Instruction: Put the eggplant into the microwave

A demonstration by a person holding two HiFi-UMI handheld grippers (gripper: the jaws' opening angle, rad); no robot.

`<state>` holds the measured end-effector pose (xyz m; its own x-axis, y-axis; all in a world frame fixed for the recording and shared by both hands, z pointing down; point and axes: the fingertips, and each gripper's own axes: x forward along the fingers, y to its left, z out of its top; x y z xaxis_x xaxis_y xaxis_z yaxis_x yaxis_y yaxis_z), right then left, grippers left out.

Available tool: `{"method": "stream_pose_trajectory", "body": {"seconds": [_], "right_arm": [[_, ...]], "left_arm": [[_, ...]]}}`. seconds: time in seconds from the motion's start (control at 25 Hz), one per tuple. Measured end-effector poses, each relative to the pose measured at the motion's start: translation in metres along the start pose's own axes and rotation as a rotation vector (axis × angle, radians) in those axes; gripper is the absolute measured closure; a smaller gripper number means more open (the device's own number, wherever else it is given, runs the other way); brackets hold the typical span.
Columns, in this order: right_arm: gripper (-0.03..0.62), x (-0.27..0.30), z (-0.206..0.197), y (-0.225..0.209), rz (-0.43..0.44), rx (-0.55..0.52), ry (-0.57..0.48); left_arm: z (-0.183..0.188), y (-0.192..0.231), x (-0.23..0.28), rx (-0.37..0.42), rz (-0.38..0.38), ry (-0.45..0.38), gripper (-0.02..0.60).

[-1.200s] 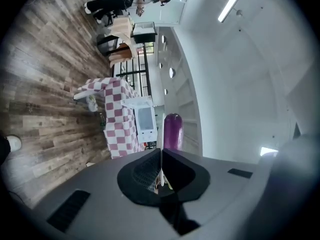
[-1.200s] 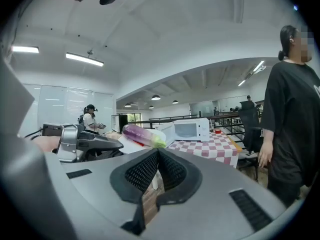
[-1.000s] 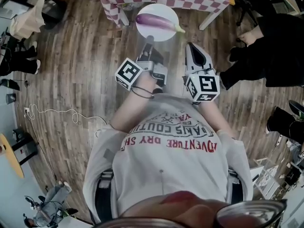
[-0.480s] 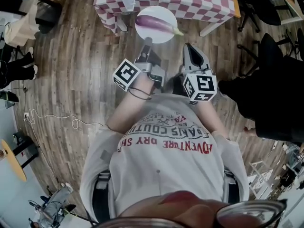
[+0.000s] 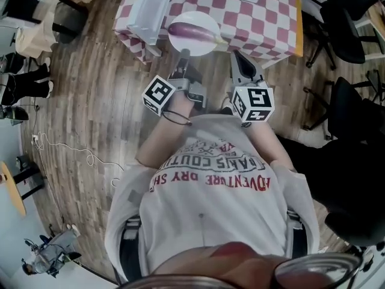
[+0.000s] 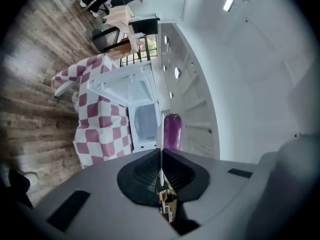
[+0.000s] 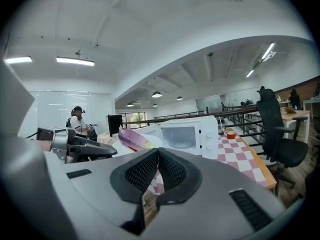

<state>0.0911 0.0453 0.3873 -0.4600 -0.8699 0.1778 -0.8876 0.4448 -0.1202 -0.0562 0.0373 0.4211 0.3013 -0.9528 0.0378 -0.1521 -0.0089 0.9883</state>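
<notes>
A purple eggplant (image 5: 192, 31) lies on a white plate (image 5: 207, 21). My left gripper (image 5: 183, 56) is shut on the plate's near rim and holds it level over the front edge of the checkered table (image 5: 267, 18). In the left gripper view the thin rim (image 6: 161, 144) runs between the jaws, with the eggplant (image 6: 173, 130) beyond it. The white microwave (image 7: 189, 132) stands on the table with its door (image 6: 117, 86) swung open. My right gripper (image 5: 239, 59) is beside the plate, shut, with nothing between its jaws.
A small red cup (image 7: 230, 134) sits on the table right of the microwave. Black office chairs (image 5: 355, 38) stand to the right. A white cable (image 5: 78, 152) lies on the wooden floor at the left. A person (image 7: 77, 121) stands far off.
Both grippers and the plate with the eggplant have moved forward to the table; the plate now hangs over the checkered cloth instead of the floor. The grip is unchanged.
</notes>
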Motion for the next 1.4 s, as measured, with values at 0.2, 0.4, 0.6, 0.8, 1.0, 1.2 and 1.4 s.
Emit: {"method": "stream_pose_trajectory", "body": {"seconds": [0.2, 0.4, 0.6, 0.8, 1.0, 1.2, 1.4], "right_arm": [[0.569, 0.041, 0.022, -0.069, 0.065, -0.039, 0.017], [0.569, 0.084, 0.025, -0.121, 0.079, -0.03, 0.049], [0.569, 0.132, 0.018, -0.142, 0.084, -0.028, 0.076], [0.569, 0.191, 0.018, -0.15, 0.06, -0.029, 0.098], [0.569, 0.252, 0.022, -0.153, 0.033, -0.015, 0.107], [0.569, 0.309, 0.018, -0.16, 0.001, -0.005, 0.122], [0.569, 0.348, 0.01, -0.168, -0.035, -0.02, 0.132]], "left_arm": [[-0.017, -0.007, 0.074, -0.027, 0.006, -0.067, 0.551], [-0.021, 0.006, 0.128, -0.055, 0.048, -0.097, 0.551], [-0.005, 0.026, 0.176, -0.066, 0.081, -0.099, 0.551], [0.024, 0.047, 0.233, -0.075, 0.101, -0.066, 0.551], [0.052, 0.072, 0.288, -0.094, 0.125, -0.026, 0.551], [0.079, 0.1, 0.334, -0.09, 0.154, 0.013, 0.552], [0.095, 0.132, 0.37, -0.106, 0.193, 0.03, 0.551]]}}
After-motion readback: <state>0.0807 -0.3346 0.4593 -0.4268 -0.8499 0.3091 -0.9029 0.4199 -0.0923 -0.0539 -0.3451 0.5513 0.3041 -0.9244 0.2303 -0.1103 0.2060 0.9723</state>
